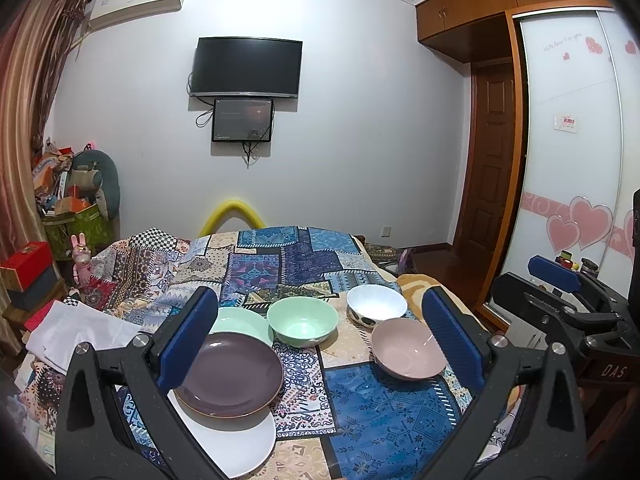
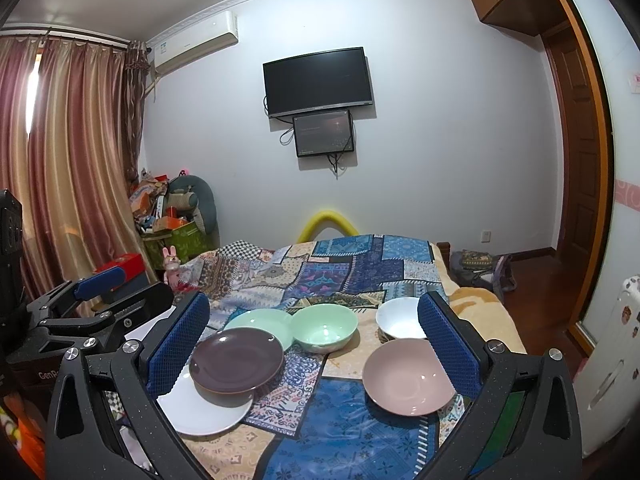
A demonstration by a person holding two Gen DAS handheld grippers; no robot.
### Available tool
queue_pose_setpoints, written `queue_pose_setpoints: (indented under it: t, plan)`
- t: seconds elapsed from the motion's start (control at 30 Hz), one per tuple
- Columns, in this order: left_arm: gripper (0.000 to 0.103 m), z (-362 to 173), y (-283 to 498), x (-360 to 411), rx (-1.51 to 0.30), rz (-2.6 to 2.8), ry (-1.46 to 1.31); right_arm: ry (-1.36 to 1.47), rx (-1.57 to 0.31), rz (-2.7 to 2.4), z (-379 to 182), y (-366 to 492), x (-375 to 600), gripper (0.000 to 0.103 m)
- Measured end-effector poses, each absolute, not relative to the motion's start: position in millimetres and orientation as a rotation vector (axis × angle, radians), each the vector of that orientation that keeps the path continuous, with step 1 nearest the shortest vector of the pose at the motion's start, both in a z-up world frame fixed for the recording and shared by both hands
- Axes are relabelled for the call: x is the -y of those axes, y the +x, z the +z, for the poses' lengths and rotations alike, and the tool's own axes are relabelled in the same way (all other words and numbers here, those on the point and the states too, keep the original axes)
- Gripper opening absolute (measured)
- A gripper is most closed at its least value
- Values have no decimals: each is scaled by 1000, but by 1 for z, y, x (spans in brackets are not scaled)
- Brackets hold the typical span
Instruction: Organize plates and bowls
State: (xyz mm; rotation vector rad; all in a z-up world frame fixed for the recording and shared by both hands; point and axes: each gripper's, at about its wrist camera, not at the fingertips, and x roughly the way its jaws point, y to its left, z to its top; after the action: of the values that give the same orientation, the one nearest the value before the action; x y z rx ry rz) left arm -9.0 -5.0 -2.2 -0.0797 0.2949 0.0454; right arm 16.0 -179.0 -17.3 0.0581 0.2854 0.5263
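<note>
1. Patchwork cloth (image 1: pixel 360 400) carries our dishes: purple plate (image 1: pixel 230 374) overlapping the white plate (image 1: pixel 240 448) and green plate (image 1: pixel 240 320).
2. Green bowl (image 1: pixel 303 326), white bowl (image 1: pixel 376 303) and pink bowl (image 1: pixel 406 348) sit to the right.
3. We hold the left gripper (image 1: pixel 320 344) and right gripper (image 2: pixel 316 350) spread wide, empty, above them.

Your right gripper (image 2: pixel 314 344) hangs wide open, empty, above the patchwork cloth (image 2: pixel 352 420). Purple plate (image 2: pixel 236 360) overlaps white plate (image 2: pixel 200 408); green plate (image 2: pixel 260 320) behind it, green bowl (image 2: pixel 324 328) just right, pink bowl (image 2: pixel 408 376) well right.
</note>
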Motion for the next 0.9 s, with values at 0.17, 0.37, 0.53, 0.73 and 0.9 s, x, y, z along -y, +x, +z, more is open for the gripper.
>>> queue_pose_setpoints:
  t: [0.17, 0.37, 0.53, 0.73, 0.9]
  plan:
    - [103, -2, -9, 5, -294, 48, -79, 58, -285, 526, -17, 16, 179, 103]
    - [103, -2, -9, 2, -297, 52, -82, 57, -284, 525, -18, 16, 179, 103]
    - [103, -1, -10, 0, -293, 55, -83, 55, -284, 524, -19, 16, 179, 103]
    - [103, -3, -10, 0, -297, 51, -83, 56, -284, 525, -19, 16, 178, 103]
    - [103, -3, -10, 0, -296, 50, -82, 55, -284, 523, -20, 16, 178, 103]
